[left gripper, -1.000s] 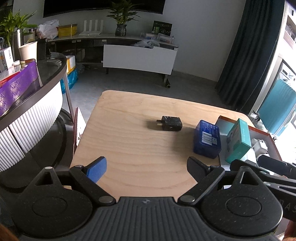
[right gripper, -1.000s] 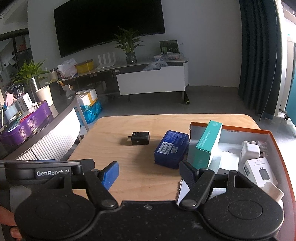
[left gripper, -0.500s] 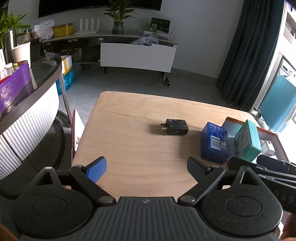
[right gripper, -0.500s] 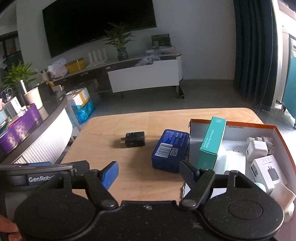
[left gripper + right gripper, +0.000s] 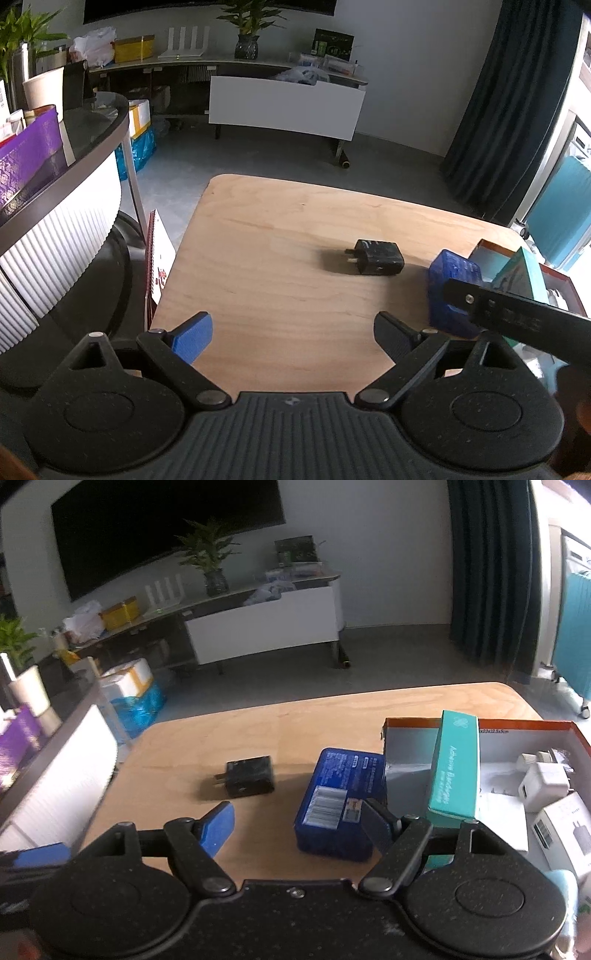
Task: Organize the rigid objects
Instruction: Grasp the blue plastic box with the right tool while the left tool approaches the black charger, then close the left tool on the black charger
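Observation:
A black charger plug (image 5: 378,257) (image 5: 250,776) lies alone near the middle of the wooden table (image 5: 266,229). To its right a blue box (image 5: 452,291) (image 5: 340,801) rests against an orange-rimmed cardboard box (image 5: 480,725). That box holds a tilted teal carton (image 5: 456,764) and white chargers (image 5: 543,781). My left gripper (image 5: 291,334) is open over bare wood, well short of the plug. My right gripper (image 5: 297,825) is opening, empty; its right finger overlaps the blue box's near edge in the view, apart from it.
A curved counter (image 5: 74,206) with a purple box stands left of the table. A red-and-white card (image 5: 159,258) leans at the table's left edge. The right tool's black side bar (image 5: 517,317) crosses the left wrist view over the blue box.
Both grippers have moved forward and lower toward the table objects. The right gripper's jaws stand wider. The right tool's bar has slid further into the left view.

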The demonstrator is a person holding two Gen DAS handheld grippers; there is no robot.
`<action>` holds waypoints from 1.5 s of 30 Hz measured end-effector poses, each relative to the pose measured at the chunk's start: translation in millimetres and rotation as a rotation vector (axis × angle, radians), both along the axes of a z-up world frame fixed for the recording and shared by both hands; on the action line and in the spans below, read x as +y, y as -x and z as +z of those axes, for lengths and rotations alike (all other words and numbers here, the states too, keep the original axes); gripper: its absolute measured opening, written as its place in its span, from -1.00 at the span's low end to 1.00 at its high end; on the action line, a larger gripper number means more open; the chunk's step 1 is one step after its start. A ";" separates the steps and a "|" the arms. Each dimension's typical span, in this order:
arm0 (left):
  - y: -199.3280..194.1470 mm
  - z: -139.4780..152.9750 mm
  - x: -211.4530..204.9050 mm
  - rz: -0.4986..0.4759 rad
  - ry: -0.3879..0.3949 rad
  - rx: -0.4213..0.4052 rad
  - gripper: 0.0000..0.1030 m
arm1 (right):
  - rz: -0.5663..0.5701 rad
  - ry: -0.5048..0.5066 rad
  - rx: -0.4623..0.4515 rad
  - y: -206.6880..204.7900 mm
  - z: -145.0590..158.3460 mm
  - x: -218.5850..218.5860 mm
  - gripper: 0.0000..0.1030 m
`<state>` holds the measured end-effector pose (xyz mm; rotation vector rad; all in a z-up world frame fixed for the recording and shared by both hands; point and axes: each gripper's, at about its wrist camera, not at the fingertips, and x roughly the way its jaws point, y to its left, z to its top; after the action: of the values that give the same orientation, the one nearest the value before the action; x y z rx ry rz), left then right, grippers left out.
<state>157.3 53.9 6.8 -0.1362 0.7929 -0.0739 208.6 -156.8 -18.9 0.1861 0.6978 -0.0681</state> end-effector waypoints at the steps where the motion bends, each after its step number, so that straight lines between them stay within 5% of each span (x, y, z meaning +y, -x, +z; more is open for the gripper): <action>1: -1.4 -0.7 0.6 -0.001 0.001 0.001 0.87 | -0.027 0.018 0.006 -4.5 -3.0 -0.5 0.73; 10: -24.0 -8.3 -5.3 -0.051 0.009 -0.018 0.93 | -0.139 0.127 0.108 -42.6 -26.8 -8.2 0.88; 13: -35.5 -9.9 -12.4 -0.081 0.009 -0.032 0.97 | -0.134 0.075 0.118 -47.5 -34.4 -13.8 0.98; 14: -39.5 -10.8 -14.9 -0.092 0.013 -0.036 0.98 | -0.127 0.065 0.121 -46.7 -36.1 -15.0 0.90; 15: -43.3 -11.9 -17.4 -0.102 0.018 -0.040 0.99 | -0.115 0.061 0.127 -45.5 -37.6 -15.4 0.42; 30: -95.9 -42.7 -70.9 -0.117 -0.002 0.000 1.00 | -0.014 0.058 0.108 3.6 -32.8 -9.4 0.43; 33: -95.1 -46.0 -75.9 -0.106 -0.060 -0.045 0.85 | -0.019 0.035 0.118 3.1 -30.5 -13.8 0.43; 36: -87.6 -45.1 -75.2 -0.118 -0.096 -0.090 0.23 | -0.022 0.023 0.119 2.7 -29.7 -14.8 0.43; 45: -46.7 -34.3 -40.9 -0.108 -0.068 -0.100 0.22 | 0.035 0.008 0.053 16.9 -17.9 -11.5 0.42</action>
<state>204.0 13.1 -27.5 -0.0250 0.7014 -0.1547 191.7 -168.3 -36.9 0.1645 0.7537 -0.0428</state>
